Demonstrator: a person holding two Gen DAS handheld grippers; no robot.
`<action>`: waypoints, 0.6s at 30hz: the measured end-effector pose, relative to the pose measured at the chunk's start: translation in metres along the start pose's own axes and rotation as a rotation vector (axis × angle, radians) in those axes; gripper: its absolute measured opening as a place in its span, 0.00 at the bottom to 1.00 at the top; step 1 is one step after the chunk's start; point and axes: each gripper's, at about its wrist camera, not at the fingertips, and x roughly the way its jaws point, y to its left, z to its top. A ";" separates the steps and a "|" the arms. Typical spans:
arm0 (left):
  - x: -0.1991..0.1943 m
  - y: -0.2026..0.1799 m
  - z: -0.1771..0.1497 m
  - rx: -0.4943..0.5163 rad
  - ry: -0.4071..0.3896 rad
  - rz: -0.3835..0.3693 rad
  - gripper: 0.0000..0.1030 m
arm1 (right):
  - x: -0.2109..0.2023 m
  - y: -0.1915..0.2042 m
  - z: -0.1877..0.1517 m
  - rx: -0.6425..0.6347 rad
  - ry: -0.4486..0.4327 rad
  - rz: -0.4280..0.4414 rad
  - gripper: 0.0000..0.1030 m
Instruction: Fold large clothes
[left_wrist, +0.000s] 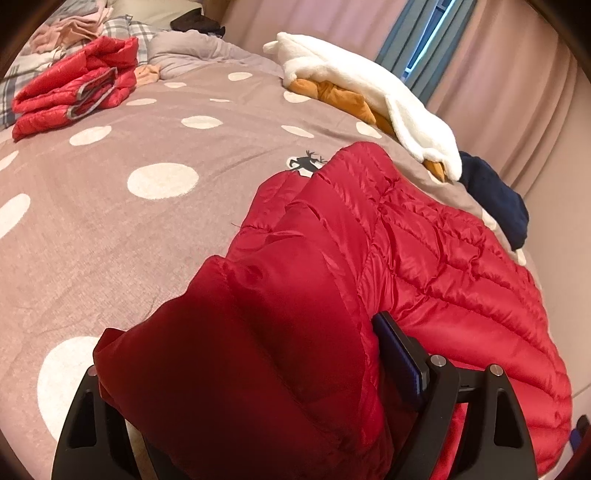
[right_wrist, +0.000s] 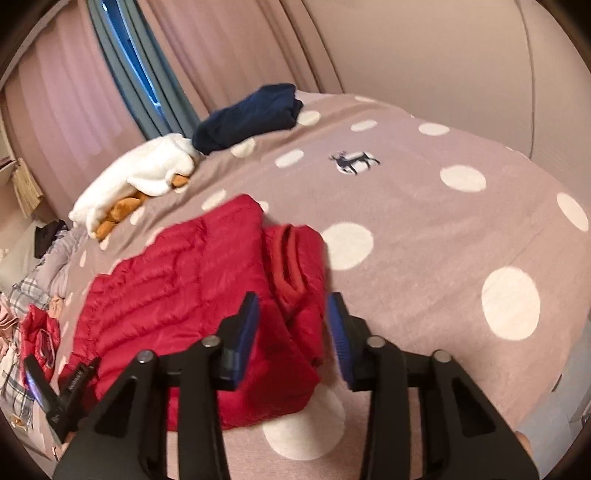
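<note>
The left gripper (left_wrist: 258, 373) grasps a thick fold of the red down jacket (left_wrist: 424, 251), while the right gripper (right_wrist: 293, 328) hangs released over its sleeve (right_wrist: 295, 258).

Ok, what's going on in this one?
A person with a handheld gripper in each hand is folding a red down jacket on a polka-dot bed cover. The left gripper has a thick fold of it between its fingers; whether they press it is unclear. The right gripper hovers over the folded-in edge, fingers partly apart, holding nothing. Another red jacket already lies folded further off.
</note>
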 end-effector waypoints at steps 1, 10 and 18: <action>0.000 0.000 0.000 0.002 0.000 0.002 0.84 | 0.001 0.002 0.000 -0.013 -0.003 0.014 0.30; -0.002 -0.004 -0.001 0.024 -0.018 0.011 0.83 | 0.060 -0.006 -0.038 -0.073 0.120 -0.033 0.27; -0.031 -0.038 -0.002 0.224 -0.169 0.054 0.46 | 0.067 0.004 -0.041 -0.179 0.100 -0.107 0.29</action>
